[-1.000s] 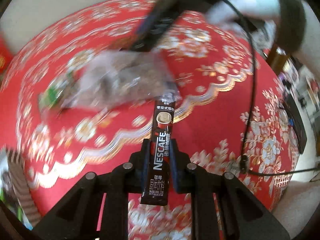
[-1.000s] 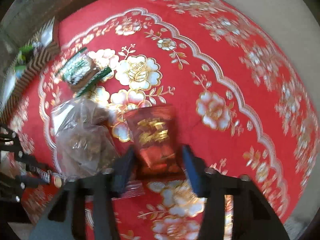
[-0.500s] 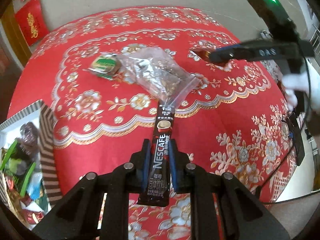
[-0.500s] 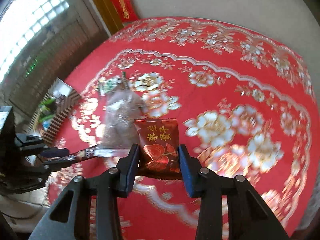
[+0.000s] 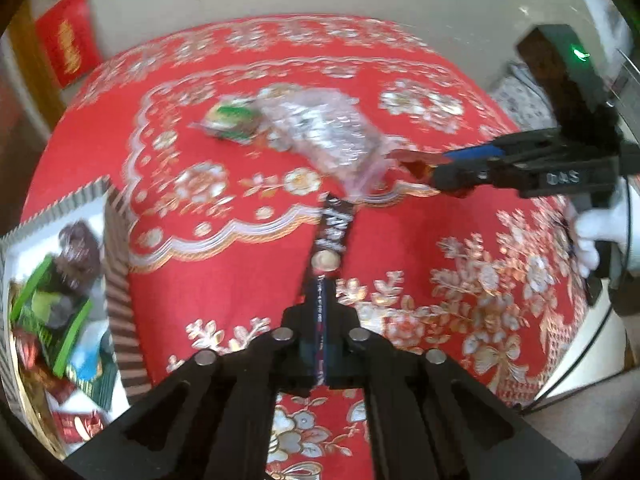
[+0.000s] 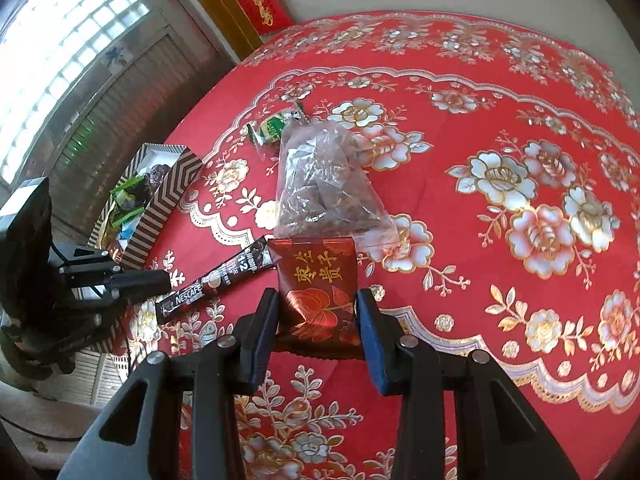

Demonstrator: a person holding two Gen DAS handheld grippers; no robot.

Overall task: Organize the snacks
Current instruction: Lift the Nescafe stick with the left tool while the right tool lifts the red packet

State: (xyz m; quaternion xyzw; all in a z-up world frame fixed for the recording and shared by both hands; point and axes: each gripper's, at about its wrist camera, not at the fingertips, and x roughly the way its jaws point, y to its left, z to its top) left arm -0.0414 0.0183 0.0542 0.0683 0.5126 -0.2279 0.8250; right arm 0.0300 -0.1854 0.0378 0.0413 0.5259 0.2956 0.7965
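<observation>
My left tool (image 5: 320,344) is clamped tight on a dark coffee stick (image 5: 326,280), held above the red flowered worktop (image 5: 240,264). My right tool (image 6: 316,320) is clamped on a red candy packet (image 6: 318,288), also lifted over the cloth. On the worktop I see a clear bag of brown snacks (image 6: 320,184), and touching its far end a small green packet (image 6: 276,128). At the worktop's edge stands a striped box (image 6: 160,204), with several snacks already inside it.

Black tool (image 5: 320,344), blue pads (image 6: 370,344), white glove (image 5: 600,236)
</observation>
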